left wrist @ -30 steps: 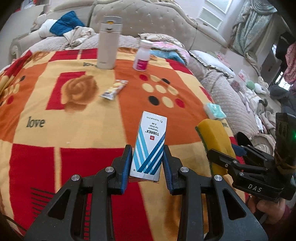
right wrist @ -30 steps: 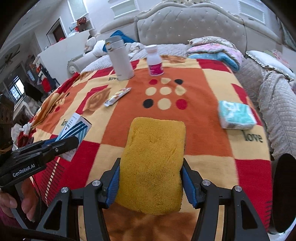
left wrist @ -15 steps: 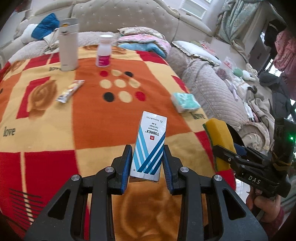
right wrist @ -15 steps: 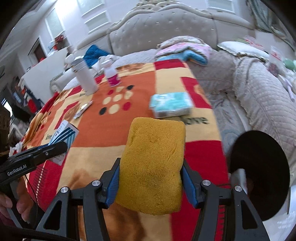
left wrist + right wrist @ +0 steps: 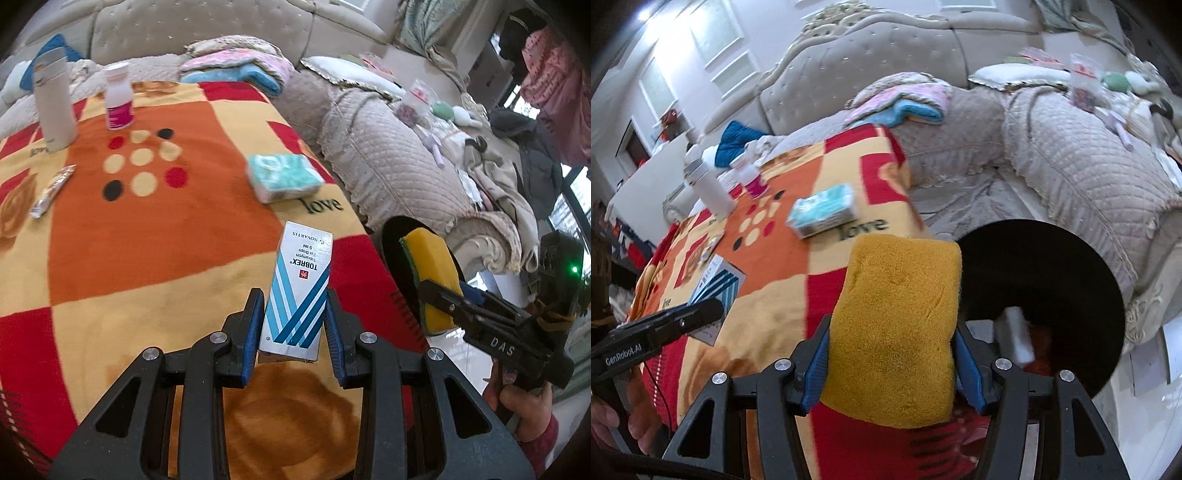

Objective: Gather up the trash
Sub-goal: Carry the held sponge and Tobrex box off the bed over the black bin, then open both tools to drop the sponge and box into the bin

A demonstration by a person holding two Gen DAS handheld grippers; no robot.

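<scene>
Trash in hand comprises two items. A yellow sponge (image 5: 894, 332) is clamped between the pads of the right hand-held gripper (image 5: 891, 354), at the near edge of the black bin (image 5: 1071, 266) that stands just beside the worktop. An eye-drop carton (image 5: 297, 291) is clamped upright in the left hand-held gripper (image 5: 293, 332), above the blanket-covered worktop (image 5: 166, 258) and short of the bin.

Bin contents: at least one pale item (image 5: 1015, 336) lies inside, blurred; its kind cannot be told.

Remaining on the worktop: a teal tissue pack (image 5: 282, 177), a snack wrapper (image 5: 51, 192), a white bottle with a pink label (image 5: 119, 96) and a tall flask (image 5: 53, 103). Which of these count as trash is a matter of judgement; the wrapper appears the likeliest.

Assessment: collection is under way, not finished. Neither held item has been released. The sponge looks set to go in first, the carton after it, and at least one further pickup appears outstanding.
</scene>
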